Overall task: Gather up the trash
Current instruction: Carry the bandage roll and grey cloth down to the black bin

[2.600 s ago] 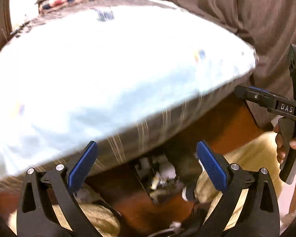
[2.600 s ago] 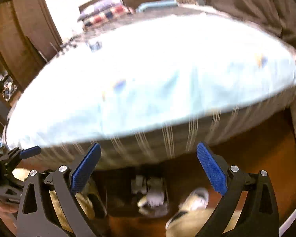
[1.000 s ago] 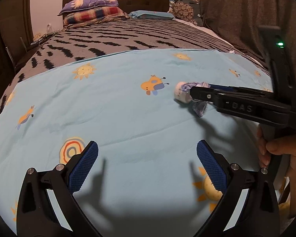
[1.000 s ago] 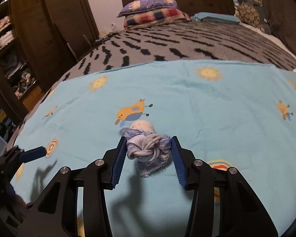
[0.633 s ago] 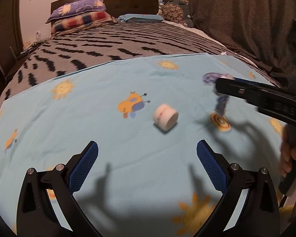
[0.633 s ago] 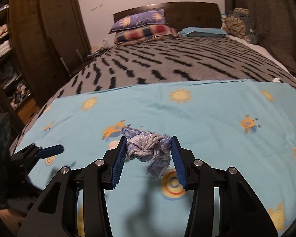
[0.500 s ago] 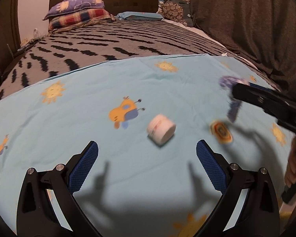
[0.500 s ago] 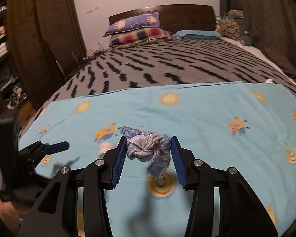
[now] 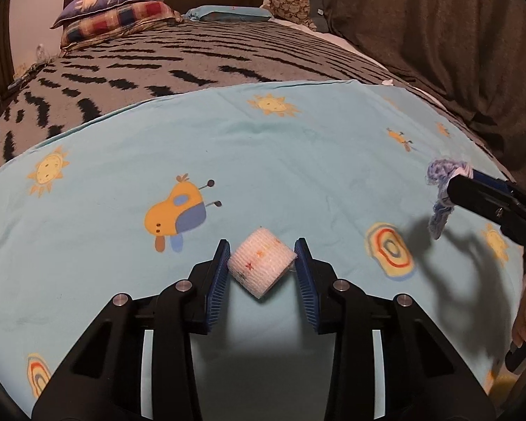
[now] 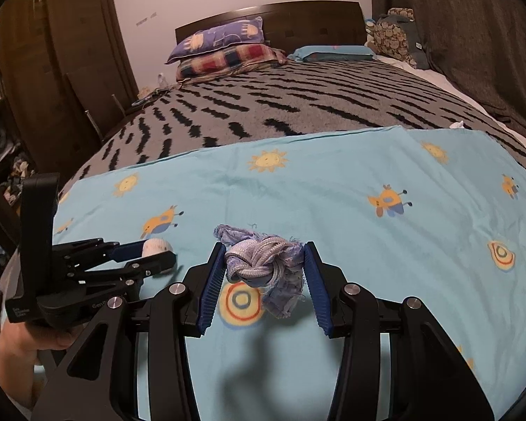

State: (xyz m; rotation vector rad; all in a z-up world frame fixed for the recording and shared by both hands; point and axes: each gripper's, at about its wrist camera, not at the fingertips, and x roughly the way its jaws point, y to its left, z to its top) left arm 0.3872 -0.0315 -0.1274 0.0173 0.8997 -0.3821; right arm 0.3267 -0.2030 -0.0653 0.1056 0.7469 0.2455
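Note:
My left gripper (image 9: 262,270) is shut on a white bandage roll (image 9: 261,267) with small coloured marks, low over the light blue sheet (image 9: 298,147). The roll also shows in the right wrist view (image 10: 156,245), between the left gripper's fingers (image 10: 147,256). My right gripper (image 10: 263,273) is shut on a knotted blue-and-white rag (image 10: 266,263) and holds it above the sheet (image 10: 368,175). The rag hangs from the right gripper at the right edge of the left wrist view (image 9: 440,193).
The sheet covers the near half of a bed with a grey black-striped blanket (image 10: 298,105). Pillows (image 10: 224,49) lie at the headboard. A dark curtain (image 9: 438,35) hangs on the right. A brown wardrobe (image 10: 63,70) stands on the left.
My left gripper moved forward and closed on the bandage roll, which lay free on the sheet before. My right gripper lifted the rag and carried it to the right.

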